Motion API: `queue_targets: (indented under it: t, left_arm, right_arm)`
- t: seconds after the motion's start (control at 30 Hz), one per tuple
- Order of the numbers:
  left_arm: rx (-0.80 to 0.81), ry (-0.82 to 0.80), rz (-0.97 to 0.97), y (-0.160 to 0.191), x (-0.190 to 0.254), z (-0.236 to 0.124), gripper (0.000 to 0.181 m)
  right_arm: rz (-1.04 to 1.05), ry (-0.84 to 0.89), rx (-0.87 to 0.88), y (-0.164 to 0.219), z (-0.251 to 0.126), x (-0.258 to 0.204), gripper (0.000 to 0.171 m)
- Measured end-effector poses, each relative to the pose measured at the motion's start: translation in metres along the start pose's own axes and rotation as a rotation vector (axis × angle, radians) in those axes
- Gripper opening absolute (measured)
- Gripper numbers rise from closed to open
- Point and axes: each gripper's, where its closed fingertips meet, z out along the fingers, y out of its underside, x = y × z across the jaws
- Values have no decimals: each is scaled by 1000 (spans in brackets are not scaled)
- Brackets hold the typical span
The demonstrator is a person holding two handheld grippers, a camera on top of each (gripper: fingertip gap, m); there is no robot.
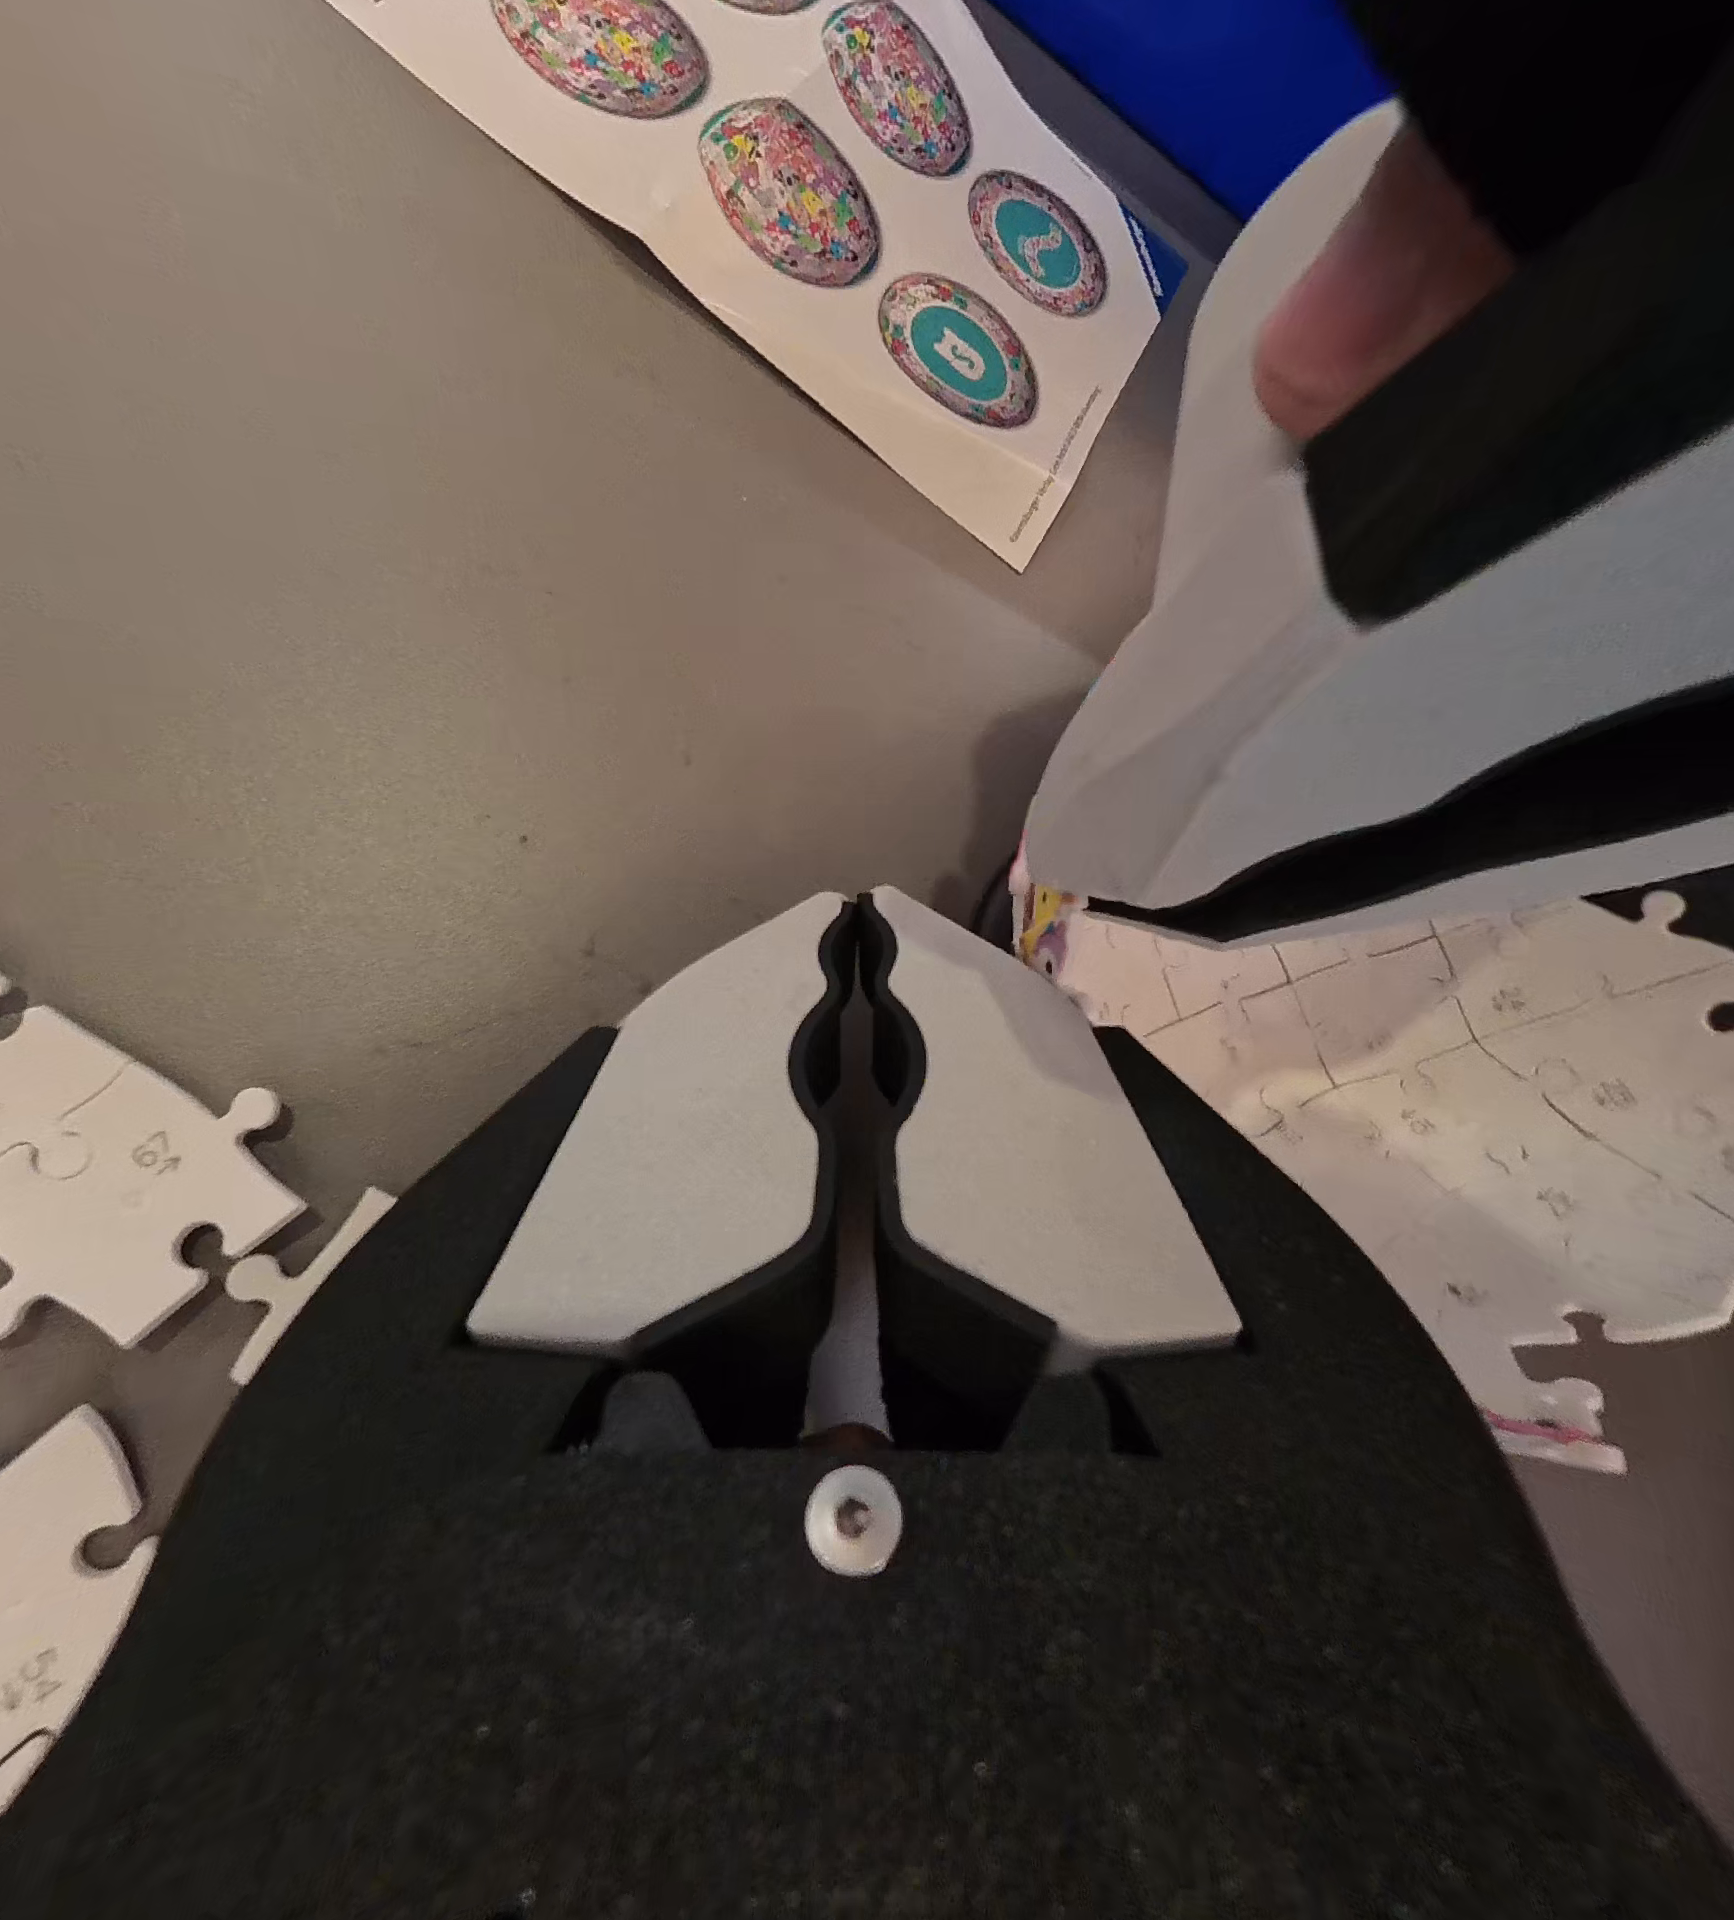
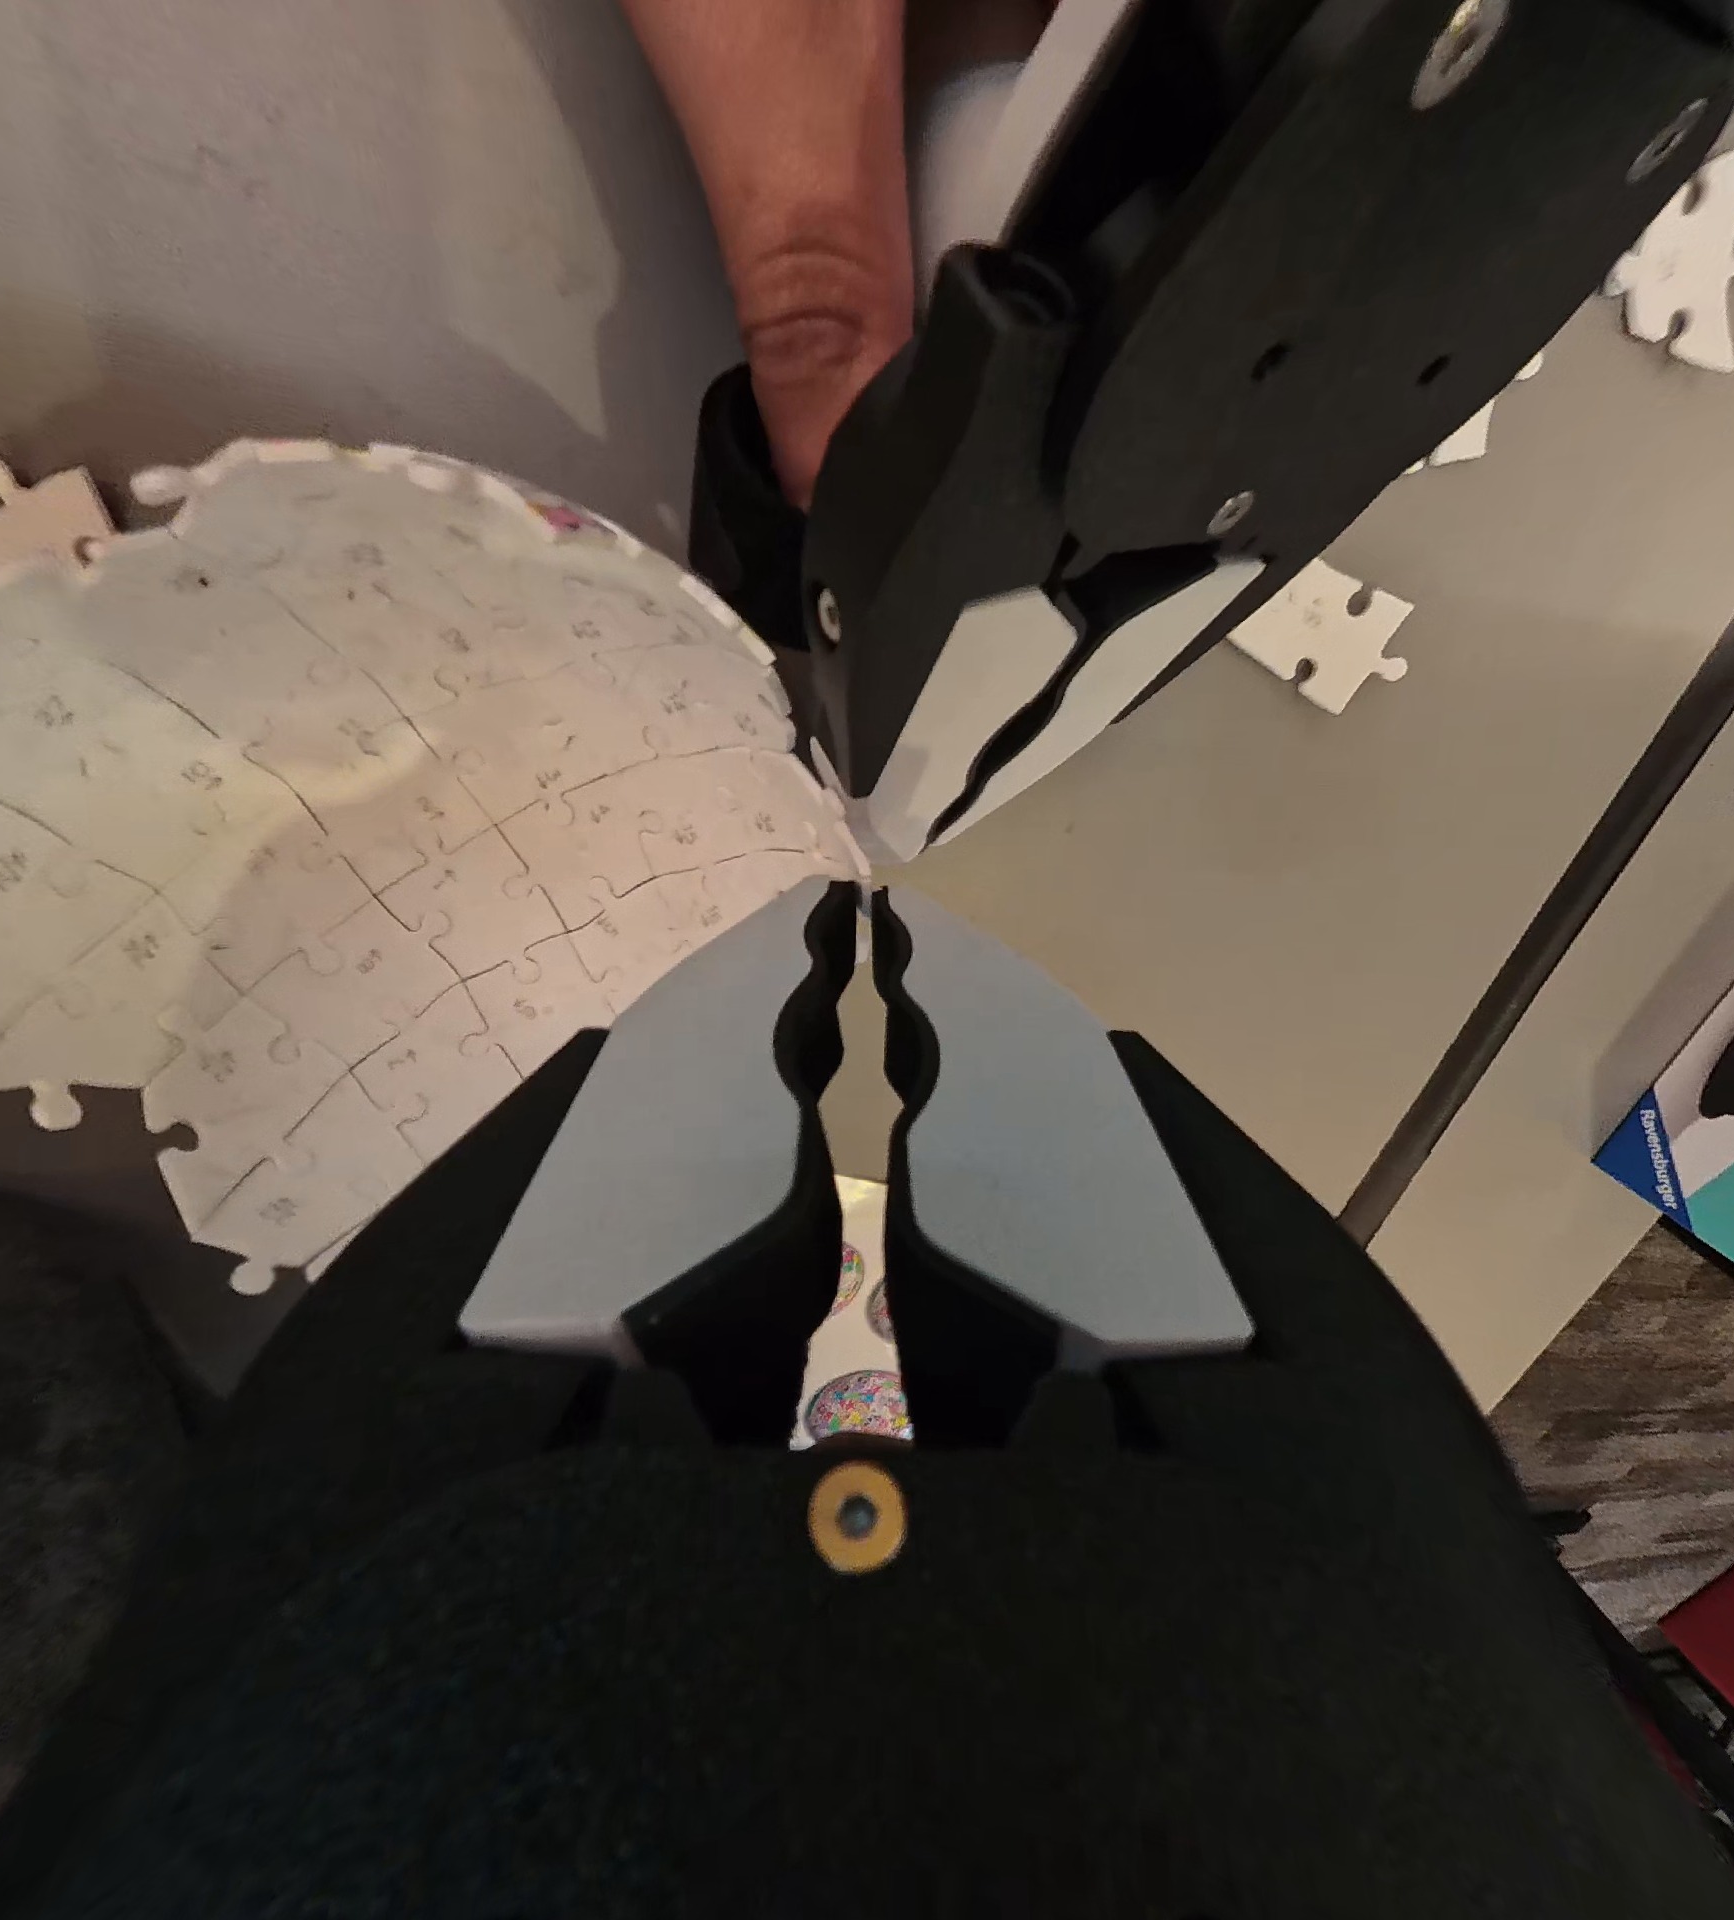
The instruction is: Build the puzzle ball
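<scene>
Right tool (image 2: 863, 899) pinching curved puzzle shell (image 2: 343, 790) rim (white side up), left tool (image 2: 920, 831) alongside

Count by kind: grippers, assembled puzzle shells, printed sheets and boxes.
Black two-finger grippers (left gripper, right gripper): 2
Curved white assembled puzzle shell: 1
Printed paper sheet of ball pictures: 1
Blue cardboard puzzle box: 1
Total: 5

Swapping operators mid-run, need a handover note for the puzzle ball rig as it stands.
Left gripper: shut, nothing visible between its fingers, tips right at the shell's rim.
Right gripper: shut, seemingly pinching that same rim.
Shell: curved, many pieces joined, blank numbered inside facing the right camera.
Loose pieces and the picture sheet lie on the table.
Done: part of the ball. Left: fit the loose pieces and close it.
</scene>
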Motion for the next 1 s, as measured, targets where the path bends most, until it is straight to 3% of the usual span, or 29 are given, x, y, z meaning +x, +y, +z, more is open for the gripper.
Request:
queue_targets:
  t: [0.43, 0.6, 0.77, 0.87, 1.0]
  left_arm:
    - [-13, 56, -38, 0, 3, 2, 0]
    - [-19, 51, -28, 0, 4, 3, 0]
    - [-25, 46, -33, 0, 3, 3, 0]
    - [-33, 32, -24, 0, 0, 4, 0]
    - [-48, 48, -22, -4, -2, 6, 0]
  right_arm:
    - [-71, 72, 37, 2, -1, 2, 4]
    - [-72, 93, 59, 1, -4, 4, 12]
    - [-61, 216, 72, 5, -33, 11, 16]
    - [-83, 200, 180, -5, -52, -6, 0]
    - [-146, 106, 166, -3, -28, -25, 0]
